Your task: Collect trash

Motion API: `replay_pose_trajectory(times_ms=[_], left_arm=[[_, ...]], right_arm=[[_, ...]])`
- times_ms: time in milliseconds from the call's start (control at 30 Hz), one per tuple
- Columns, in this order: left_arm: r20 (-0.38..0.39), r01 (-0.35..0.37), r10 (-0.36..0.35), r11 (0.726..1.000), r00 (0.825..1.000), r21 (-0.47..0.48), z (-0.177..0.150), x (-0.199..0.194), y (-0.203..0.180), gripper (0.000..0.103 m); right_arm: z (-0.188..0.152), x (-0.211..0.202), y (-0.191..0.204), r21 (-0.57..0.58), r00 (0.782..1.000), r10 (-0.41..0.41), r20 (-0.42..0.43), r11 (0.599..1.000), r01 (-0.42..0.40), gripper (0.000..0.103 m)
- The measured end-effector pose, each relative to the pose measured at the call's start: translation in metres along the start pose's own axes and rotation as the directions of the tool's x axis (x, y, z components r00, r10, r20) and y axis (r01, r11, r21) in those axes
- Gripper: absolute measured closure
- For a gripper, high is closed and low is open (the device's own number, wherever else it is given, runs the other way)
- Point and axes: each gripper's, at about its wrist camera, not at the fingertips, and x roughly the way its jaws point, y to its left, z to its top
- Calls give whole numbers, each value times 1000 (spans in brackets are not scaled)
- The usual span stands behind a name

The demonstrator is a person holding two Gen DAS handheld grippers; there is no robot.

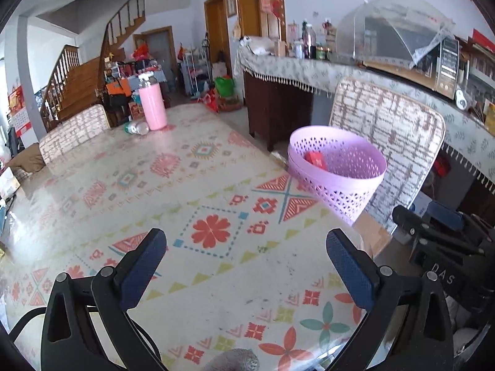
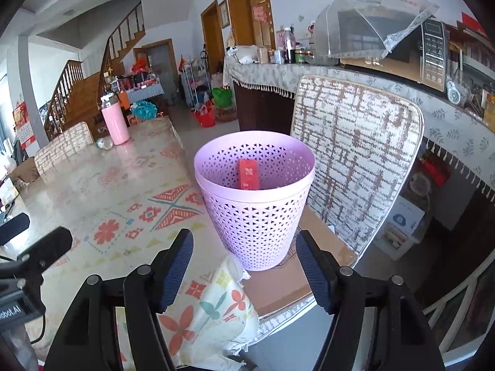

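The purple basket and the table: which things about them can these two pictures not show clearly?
- Purple basket floor: both views, hidden by its own wall and the red box.
- Basket foot: right wrist view, what it stands on is unclear; the table edge covers it in the left wrist view.
- Lying bottle label: too small, far end of the table.
- Grey object: left wrist view, cut off by the bottom edge.

Left tool (image 1: 246, 270), right tool (image 2: 244, 267): black frames, blue textured pads, silver pivot screws, black cable.
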Motion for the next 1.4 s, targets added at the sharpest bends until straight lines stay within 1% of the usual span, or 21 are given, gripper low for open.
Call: replay_pose_trajectory(times_ms=[167, 600, 967, 1400], left_arm=[[-46, 10, -9, 1000, 999, 6, -2, 14, -5, 0], [-115, 16, -17, 1000, 993, -11, -2, 39, -2, 0], [-137, 19, -21, 1000, 990, -20, -2, 48, 2, 0], [-148, 18, -19, 1000, 989, -11, -4, 55, 1, 0]], right_arm=[[-1, 12, -7, 18, 999, -7, -32, 1000, 7, 30], [-1, 30, -8, 22, 997, -14, -69, 1000, 16, 29], [-1, 39, -3, 15, 997, -13, -83, 1000, 14, 28], [0, 43, -7, 30, 996, -15, -86, 999, 18, 26]])
